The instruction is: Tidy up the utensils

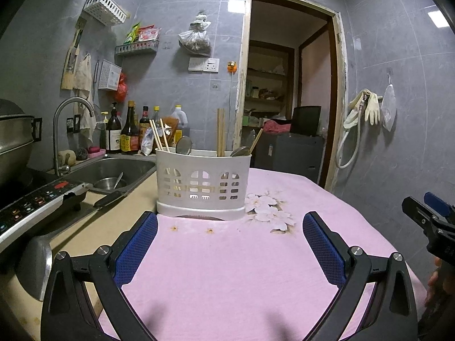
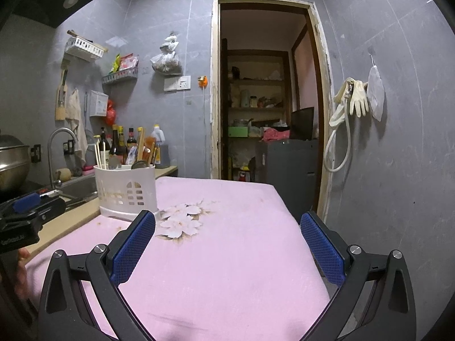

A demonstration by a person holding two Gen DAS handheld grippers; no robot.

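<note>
A white slotted utensil holder [image 1: 202, 180] stands at the far left of the pink flowered cloth [image 1: 227, 270]. Chopsticks [image 1: 220, 132] and metal spoons [image 1: 183, 145] stick up out of it. My left gripper [image 1: 229, 221] hovers open just in front of the holder, with nothing between its blue pads. In the right wrist view the holder [image 2: 126, 191] sits to the front left, and my right gripper [image 2: 227, 221] hangs open and empty over the cloth [image 2: 227, 255]. Each gripper shows at the edge of the other's view: the right gripper [image 1: 432, 221], the left gripper [image 2: 28, 213].
Left of the cloth lie a steel sink [image 1: 113, 170] holding a bowl, a faucet [image 1: 72, 130], an induction cooker [image 1: 37, 201] and a knife [image 1: 105, 199]. Sauce bottles [image 1: 129, 130] line the wall. An open doorway [image 1: 287, 85] lies beyond the table.
</note>
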